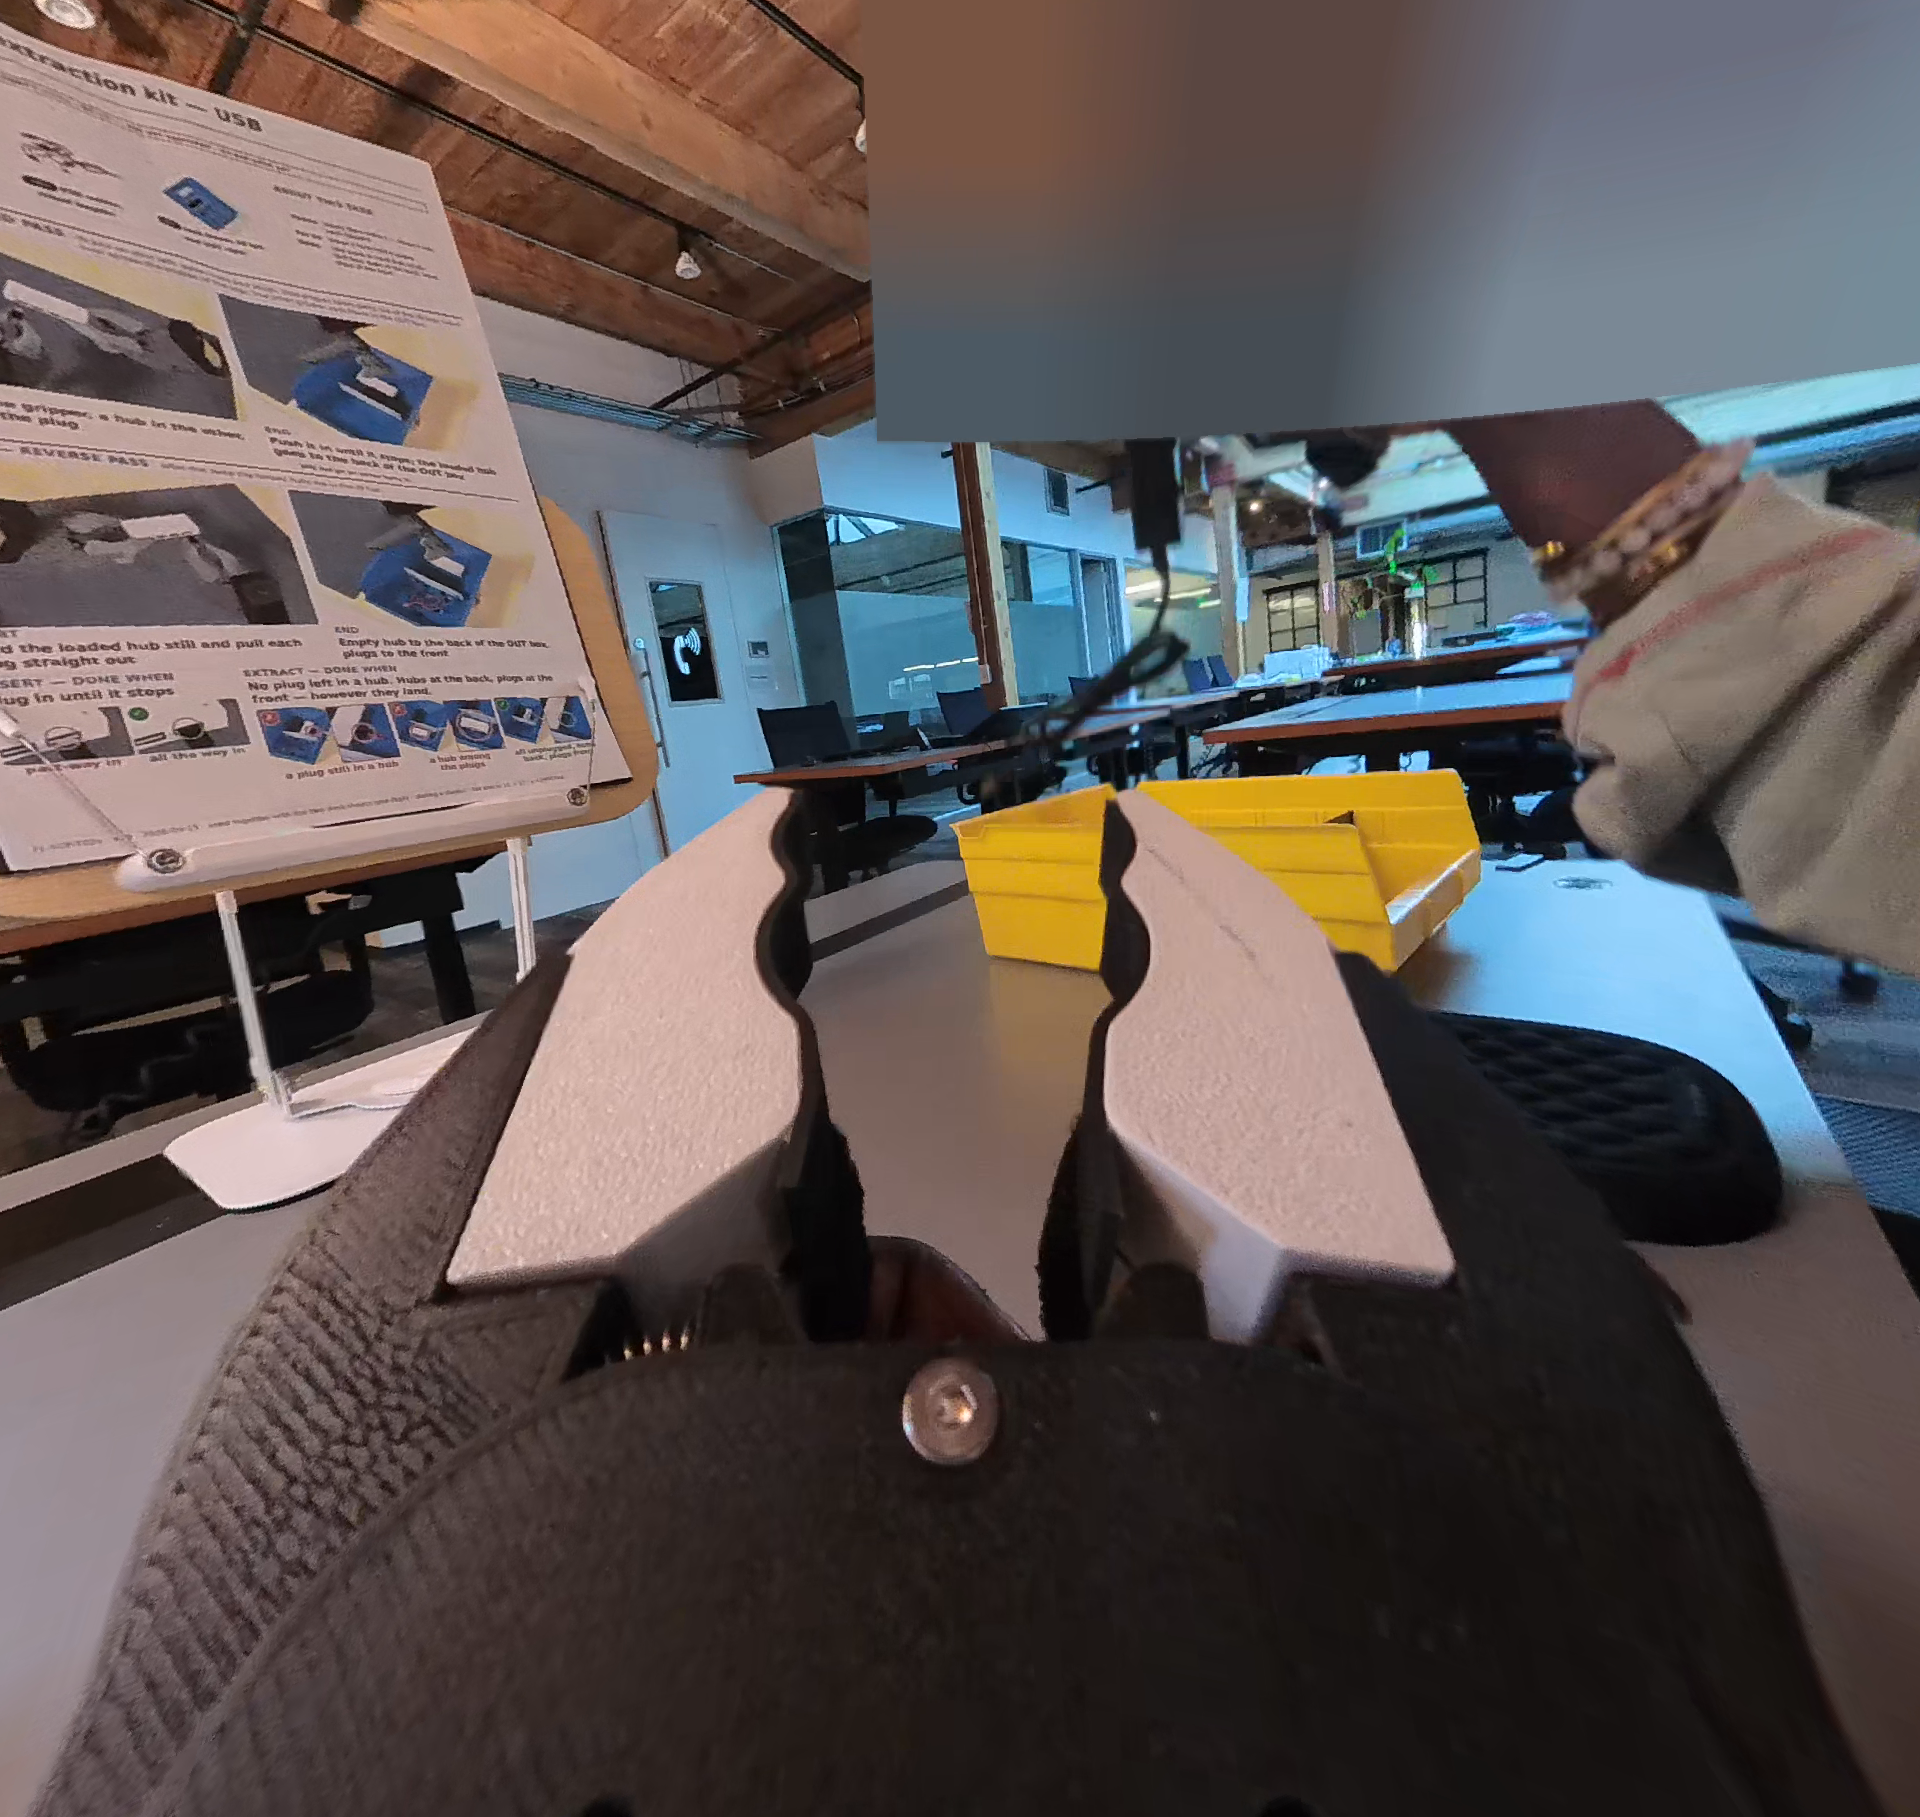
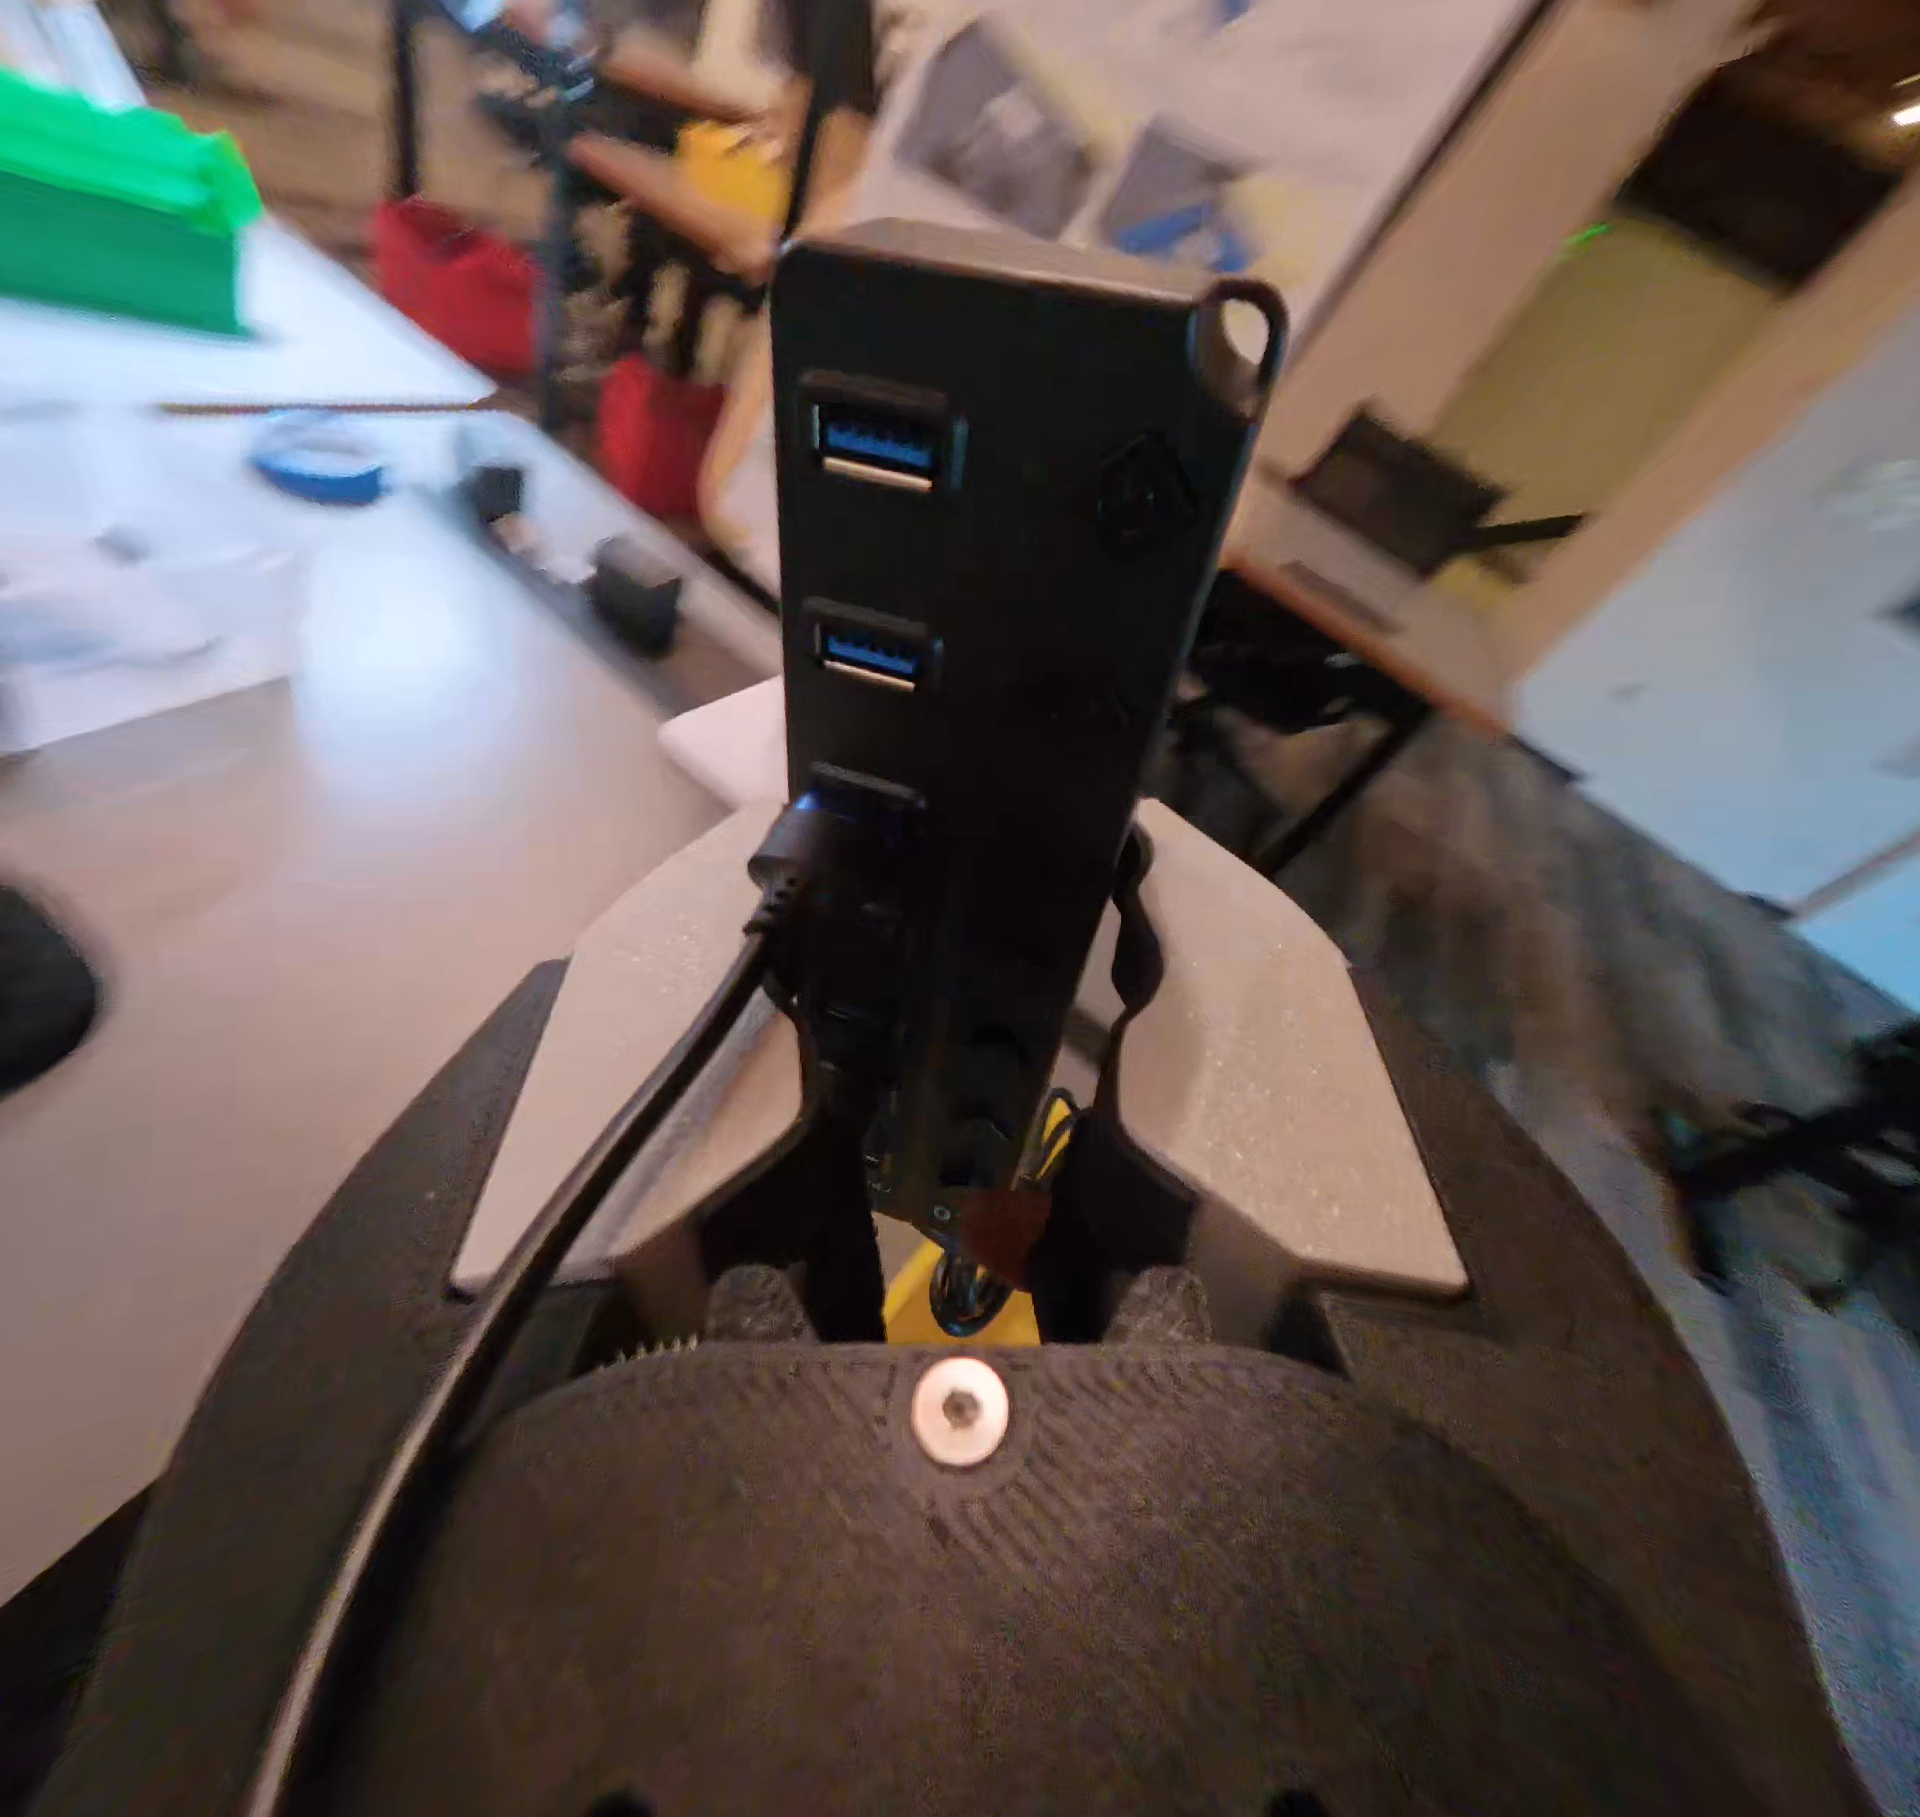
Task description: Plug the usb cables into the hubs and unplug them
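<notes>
The right gripper (image 2: 961, 946) clamps an upright black plastic USB hub (image 2: 987, 624) with 1 black cable (image 2: 623, 1123) plugged in, 2 blue ports free. The left gripper (image 1: 951, 863) is parted, empty, before a yellow plastic bin (image 1: 1299, 863).

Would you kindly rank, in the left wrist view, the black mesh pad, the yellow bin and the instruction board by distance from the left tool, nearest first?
1. Black mesh pad, on the table just right of the left tool.
2. Yellow bin, straight ahead past the fingertips.
3. Instruction board, on its stand to the left; roughly as far as the bin, too close to call.
</notes>
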The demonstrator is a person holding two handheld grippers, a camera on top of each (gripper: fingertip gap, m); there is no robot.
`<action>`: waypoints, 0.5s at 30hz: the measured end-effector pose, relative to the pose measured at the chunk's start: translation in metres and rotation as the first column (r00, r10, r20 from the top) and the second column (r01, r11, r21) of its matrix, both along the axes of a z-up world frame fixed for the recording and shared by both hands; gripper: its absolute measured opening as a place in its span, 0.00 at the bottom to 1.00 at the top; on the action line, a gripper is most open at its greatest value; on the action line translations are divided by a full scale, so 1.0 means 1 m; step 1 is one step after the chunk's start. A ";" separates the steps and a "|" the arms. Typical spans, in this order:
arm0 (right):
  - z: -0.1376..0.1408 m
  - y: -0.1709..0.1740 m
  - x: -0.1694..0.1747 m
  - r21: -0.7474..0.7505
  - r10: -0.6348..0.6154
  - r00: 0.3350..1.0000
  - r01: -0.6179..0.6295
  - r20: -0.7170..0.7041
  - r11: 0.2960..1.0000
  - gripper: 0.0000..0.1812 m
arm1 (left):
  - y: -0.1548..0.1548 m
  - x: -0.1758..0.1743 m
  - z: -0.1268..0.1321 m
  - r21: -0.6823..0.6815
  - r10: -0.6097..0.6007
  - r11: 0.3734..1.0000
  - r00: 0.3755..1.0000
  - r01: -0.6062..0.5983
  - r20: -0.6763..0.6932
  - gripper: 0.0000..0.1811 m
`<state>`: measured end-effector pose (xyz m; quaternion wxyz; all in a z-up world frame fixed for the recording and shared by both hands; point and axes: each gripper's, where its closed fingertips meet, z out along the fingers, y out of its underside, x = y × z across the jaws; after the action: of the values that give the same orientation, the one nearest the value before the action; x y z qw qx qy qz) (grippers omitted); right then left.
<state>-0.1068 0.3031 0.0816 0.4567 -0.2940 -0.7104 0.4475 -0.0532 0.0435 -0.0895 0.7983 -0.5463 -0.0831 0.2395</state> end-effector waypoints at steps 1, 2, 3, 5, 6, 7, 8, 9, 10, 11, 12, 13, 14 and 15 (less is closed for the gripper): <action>0.017 0.018 -0.003 -0.016 -0.061 0.996 0.060 -0.060 0.998 0.33 | 0.001 0.000 -0.002 -0.017 0.008 1.000 1.000 -0.008 -0.006 0.30; 0.032 0.036 -0.006 -0.032 -0.123 0.986 0.120 -0.112 0.992 0.32 | 0.003 -0.001 -0.004 -0.033 0.015 0.999 1.000 -0.015 -0.012 0.30; 0.044 0.053 -0.009 -0.045 -0.182 0.971 0.177 -0.156 0.983 0.33 | 0.004 -0.001 -0.005 -0.047 0.020 0.999 1.000 -0.021 -0.017 0.30; 0.058 0.082 -0.012 -0.048 -0.276 0.935 0.273 -0.222 0.961 0.32 | 0.005 -0.001 -0.007 -0.061 0.026 0.998 0.999 -0.028 -0.025 0.30; 0.060 0.094 -0.014 -0.048 -0.319 0.915 0.317 -0.246 0.947 0.32 | 0.005 -0.001 -0.007 -0.060 0.026 0.998 0.999 -0.028 -0.024 0.30; 0.061 0.106 -0.015 -0.044 -0.356 0.894 0.358 -0.272 0.933 0.32 | 0.004 -0.001 -0.006 -0.056 0.025 0.998 0.999 -0.026 -0.021 0.30; 0.060 0.117 -0.016 -0.039 -0.393 0.869 0.400 -0.302 0.915 0.32 | 0.004 -0.001 -0.006 -0.052 0.024 0.998 1.000 -0.025 -0.017 0.30; 0.059 0.128 -0.016 -0.031 -0.428 0.836 0.445 -0.344 0.895 0.33 | 0.004 -0.002 -0.006 -0.049 0.024 0.998 1.000 -0.025 -0.013 0.30; 0.058 0.137 -0.016 -0.014 -0.456 0.799 0.491 -0.392 0.871 0.33 | 0.003 -0.002 -0.006 -0.049 0.024 0.999 1.000 -0.025 -0.012 0.29; 0.055 0.146 -0.016 0.008 -0.481 0.761 0.538 -0.435 0.843 0.32 | 0.004 -0.002 -0.007 -0.051 0.024 0.998 1.000 -0.025 -0.012 0.29; 0.052 0.153 -0.016 0.036 -0.499 0.725 0.582 -0.474 0.812 0.32 | 0.004 -0.002 -0.007 -0.055 0.025 0.998 1.000 -0.025 -0.013 0.29; 0.050 0.158 -0.017 0.075 -0.500 0.696 0.618 -0.515 0.783 0.32 | 0.005 -0.002 -0.008 -0.060 0.026 0.998 1.000 -0.027 -0.013 0.29; 0.048 0.161 -0.017 0.118 -0.493 0.668 0.651 -0.558 0.750 0.32 | 0.005 -0.002 -0.009 -0.064 0.027 0.998 1.000 -0.027 -0.012 0.29; 0.044 0.164 -0.019 0.167 -0.480 0.644 0.684 -0.596 0.711 0.32 | 0.005 -0.003 -0.009 -0.065 0.027 0.997 1.000 -0.027 -0.012 0.29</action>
<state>-0.1259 0.4671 0.1260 0.7963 -0.2873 -0.4982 0.1878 -0.0558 0.0486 -0.0988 0.7771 -0.5697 -0.0783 0.2558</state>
